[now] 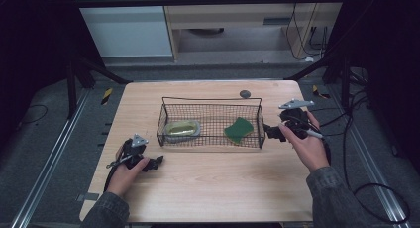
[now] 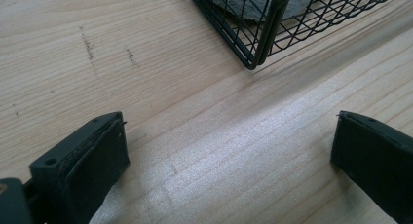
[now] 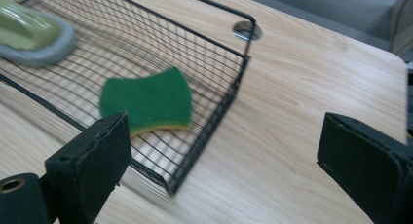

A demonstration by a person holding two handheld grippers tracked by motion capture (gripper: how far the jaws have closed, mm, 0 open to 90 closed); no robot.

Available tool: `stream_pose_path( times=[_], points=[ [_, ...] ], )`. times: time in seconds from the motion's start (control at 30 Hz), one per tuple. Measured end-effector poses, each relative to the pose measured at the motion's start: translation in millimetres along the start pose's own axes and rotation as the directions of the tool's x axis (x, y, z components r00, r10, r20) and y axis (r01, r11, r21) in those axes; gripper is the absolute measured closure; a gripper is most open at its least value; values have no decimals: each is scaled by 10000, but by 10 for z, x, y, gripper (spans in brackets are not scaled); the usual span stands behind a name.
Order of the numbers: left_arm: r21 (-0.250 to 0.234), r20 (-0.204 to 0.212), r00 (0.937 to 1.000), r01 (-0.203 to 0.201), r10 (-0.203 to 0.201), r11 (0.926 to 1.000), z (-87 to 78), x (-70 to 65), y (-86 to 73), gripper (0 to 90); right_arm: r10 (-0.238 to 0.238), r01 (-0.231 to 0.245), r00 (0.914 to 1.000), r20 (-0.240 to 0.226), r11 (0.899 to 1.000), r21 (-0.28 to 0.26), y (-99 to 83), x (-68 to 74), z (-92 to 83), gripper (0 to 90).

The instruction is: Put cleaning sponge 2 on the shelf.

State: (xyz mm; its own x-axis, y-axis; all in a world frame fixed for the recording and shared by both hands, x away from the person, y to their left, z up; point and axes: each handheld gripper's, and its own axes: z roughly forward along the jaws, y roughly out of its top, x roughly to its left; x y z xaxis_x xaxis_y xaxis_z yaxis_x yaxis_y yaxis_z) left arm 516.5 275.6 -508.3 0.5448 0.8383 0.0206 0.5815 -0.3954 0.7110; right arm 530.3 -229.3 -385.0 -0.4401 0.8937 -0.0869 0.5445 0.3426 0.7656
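From the high view we see one wire basket (image 1: pixel 210 123) on the worktop (image 1: pixel 208 188), holding one green sponge (image 1: pixel 238 129) at its right end and one grey-rimmed scrubber with a yellow-green top (image 1: pixel 182 129) at its left end, well apart from each other. The left hand-held gripper (image 1: pixel 157 162) rests near the basket's near left corner, and the right hand-held gripper (image 1: pixel 271 131) sits just beside the basket's right wall, nearest the sponge. In the left gripper view, the left hand-held gripper (image 2: pixel 229 151) stands wide with nothing between its jaws, bare worktop (image 2: pixel 204 136) below and the basket's corner (image 2: pixel 253 63) ahead. In the right gripper view, the right hand-held gripper (image 3: pixel 224 156) is also spread wide and empty, and the sponge (image 3: pixel 146 101) lies flat on the basket floor close to the right wall (image 3: pixel 214 117). We judge the sponge light, soft and springy, not fragile, with a rough top that should not slip; we would pinch it across its narrow waist, coming down over the basket's rim. One round grommet (image 3: pixel 247 30) sits in the worktop beyond the basket.
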Motion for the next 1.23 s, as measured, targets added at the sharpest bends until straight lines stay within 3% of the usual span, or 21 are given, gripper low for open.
stream_pose_path(
  times=[0.17, 0.33, 0.67, 0.8, 0.9, 1.0, 1.1, 1.23],
  points=[
    [-2, -2, 10000, 3, -3, 10000, 0, 0, 0, 0, 3, 3, 9993, 382, 9999, -156, -229, -83, -29, 67],
    [-1, -3, 10000, 3, -3, 10000, 0, -1, 0, 0, 457, -449, 9974, 556, 9989, -163, -467, -172, -19, 73],
    [-4, -2, 10000, -1, 1, 10000, 0, 0, 0, 0, 1485, -1506, 9855, 816, 9884, 198, -977, -290, 279, 82],
    [-2, -2, 10000, 1, -1, 10000, 0, 0, 0, 0, 1955, -1990, 9761, 950, 9796, 291, -1079, -340, 434, 89],
    [-3, -2, 10000, 2, -2, 10000, 0, 0, 0, 0, 1856, -1911, 9766, 1083, 9806, 435, -1107, -357, 514, 89],
    [0, 0, 10000, 0, 0, 10000, 0, 0, 0, 0, 2204, -2267, 9711, 913, 9718, 646, -1140, -339, 578, 82],
    [-2, -2, 10000, -2, 2, 10000, 0, 0, 0, 0, 1921, -1993, 9758, 1040, 9779, 632, -1157, -315, 619, 65],
    [-1, 1, 10000, -4, 4, 10000, 0, 0, 0, 0, 2079, -2150, 9711, 1168, 9752, 517, -1158, -276, 635, 49]
  ],
)
